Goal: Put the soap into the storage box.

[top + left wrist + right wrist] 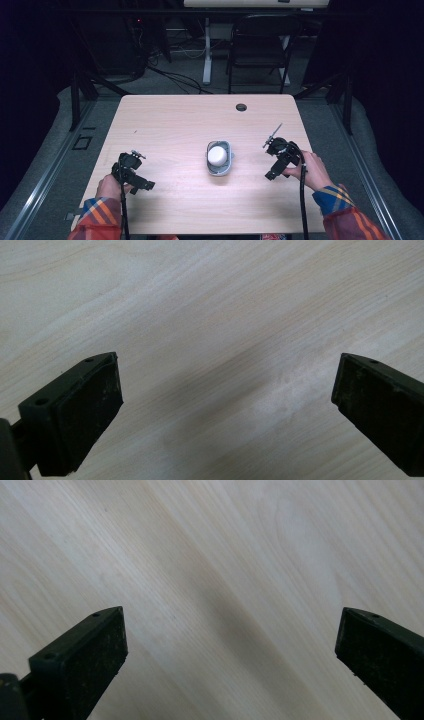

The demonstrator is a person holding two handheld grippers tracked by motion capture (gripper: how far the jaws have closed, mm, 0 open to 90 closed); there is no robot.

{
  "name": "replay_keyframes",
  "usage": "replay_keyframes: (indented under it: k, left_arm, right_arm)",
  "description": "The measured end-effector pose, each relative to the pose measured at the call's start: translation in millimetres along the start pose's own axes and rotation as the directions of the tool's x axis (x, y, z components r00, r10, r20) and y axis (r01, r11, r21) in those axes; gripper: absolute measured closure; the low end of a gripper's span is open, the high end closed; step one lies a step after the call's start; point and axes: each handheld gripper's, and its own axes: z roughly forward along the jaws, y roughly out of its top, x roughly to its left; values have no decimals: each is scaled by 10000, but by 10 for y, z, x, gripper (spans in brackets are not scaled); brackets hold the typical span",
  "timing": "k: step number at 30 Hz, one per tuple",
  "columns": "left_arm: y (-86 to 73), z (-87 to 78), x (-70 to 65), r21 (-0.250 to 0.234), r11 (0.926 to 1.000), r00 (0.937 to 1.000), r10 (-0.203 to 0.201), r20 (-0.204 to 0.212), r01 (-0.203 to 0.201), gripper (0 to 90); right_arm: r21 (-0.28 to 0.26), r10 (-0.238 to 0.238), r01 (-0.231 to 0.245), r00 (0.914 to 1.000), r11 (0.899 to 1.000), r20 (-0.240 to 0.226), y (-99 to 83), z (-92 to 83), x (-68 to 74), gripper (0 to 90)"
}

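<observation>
grey tray half hidden under a white lump; both grippers' jaws gape over bare table.

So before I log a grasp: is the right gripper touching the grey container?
Apart. The high view shows bare table between the right gripper and the grey container.

The high view looks down on the whole table; both gripper views face its wood closely.
</observation>
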Motion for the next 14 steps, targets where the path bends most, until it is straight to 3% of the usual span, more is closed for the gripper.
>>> replay_keyframes:
  k: [3, 5, 7, 12, 14]
  left_arm:
    - [1, 0, 5, 32, 10000, 10000, 43, 31, -43, 0]
    - [0, 4, 1, -17, 10000, 10000, -24, 56, 24, 0]
    - [4, 6, 2, -6, 10000, 10000, 42, 69, -41, 0]
    - [5, 5, 2, 8, 10000, 9999, 84, 106, -84, 0]
    - [8, 8, 4, 48, 9999, 9998, 130, 115, -131, 0]
  right_arm:
    - [5, 149, -149, 9999, 9999, 19, -129, 48, -33, 2]
    - [-125, 616, -617, 9980, 9980, -129, -246, 154, -55, 3]
    - [192, 546, -544, 9984, 9983, -109, -268, 182, -68, 3]
    - [213, 463, -464, 9989, 9987, 63, -251, 203, -81, 3]
    - [124, 550, -548, 9984, 9984, -115, -246, 216, -78, 3]
